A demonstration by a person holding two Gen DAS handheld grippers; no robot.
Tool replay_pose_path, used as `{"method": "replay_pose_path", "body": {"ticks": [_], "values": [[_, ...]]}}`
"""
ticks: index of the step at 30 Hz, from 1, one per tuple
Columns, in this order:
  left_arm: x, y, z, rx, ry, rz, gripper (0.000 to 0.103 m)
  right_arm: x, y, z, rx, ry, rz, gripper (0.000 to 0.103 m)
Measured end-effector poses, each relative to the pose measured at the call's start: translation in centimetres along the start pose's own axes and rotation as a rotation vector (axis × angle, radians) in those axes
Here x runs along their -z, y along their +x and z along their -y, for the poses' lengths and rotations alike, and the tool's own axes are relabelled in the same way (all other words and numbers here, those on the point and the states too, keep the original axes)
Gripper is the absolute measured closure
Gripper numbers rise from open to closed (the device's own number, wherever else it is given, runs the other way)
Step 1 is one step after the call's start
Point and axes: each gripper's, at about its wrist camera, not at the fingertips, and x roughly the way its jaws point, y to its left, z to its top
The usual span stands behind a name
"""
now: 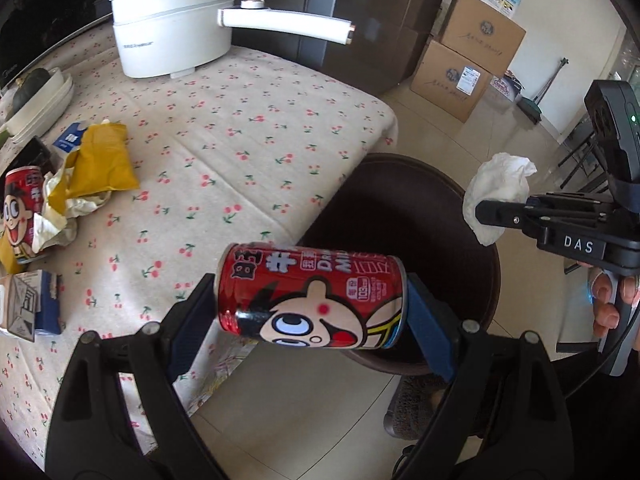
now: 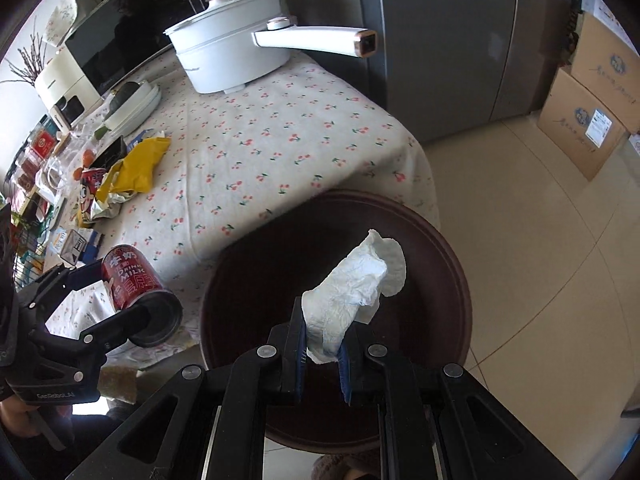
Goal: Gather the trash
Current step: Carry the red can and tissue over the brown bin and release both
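Red milk can (image 1: 310, 298) lies sideways, clamped end to end in the left gripper (image 1: 310, 304) at the cherry-print table's (image 1: 248, 128) edge; right gripper (image 2: 323, 354) pinches a crumpled tissue (image 2: 356, 292) over the dark bin (image 2: 460, 280). Yellow wrapper (image 1: 100, 160), second can (image 1: 22, 216) and white pot (image 1: 172, 32) sit behind.

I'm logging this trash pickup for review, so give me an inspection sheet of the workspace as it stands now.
Surface: table under a cherry-print cloth.
Job's things: red milk can held sideways at the table edge; white tissue held above the dark round bin.
Clutter: second red can, yellow wrapper, small cartons, white pot.
Grippers: left tongs clamp the can by its ends; right tongs pinch the tissue.
Cables: a dark cable by the right hand.
Surroundings: cardboard boxes on a tiled floor, grey fridge.
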Motion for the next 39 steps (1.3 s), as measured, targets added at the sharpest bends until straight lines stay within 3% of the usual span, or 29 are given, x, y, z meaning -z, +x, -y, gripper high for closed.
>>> {"method": "replay_pose_path", "body": {"ticks": [6, 13, 19, 39], "values": [[-0.1, 2.0, 2.5, 0.022, 0.069, -0.003, 0.013, 0.9, 0.0, 2.5, 0.017, 0.023, -0.016, 0.089], [-0.1, 2.5, 2.4, 0.042, 0.092, 0.004, 0.012, 1.2, 0.1, 2.9, 0.033, 0.017, -0.024, 0.089], [-0.2, 0.6, 1.0, -0.017, 0.041, 0.042, 0.005, 0.9, 0.3, 2.0, 0.03, 0.005, -0.025, 0.089], [1.5, -4.6, -5.7, -0.133, -0.092, 0.068, 0.004, 0.5, 2.0, -0.5, 0.053, -0.029, -0.07, 0.088]]}}
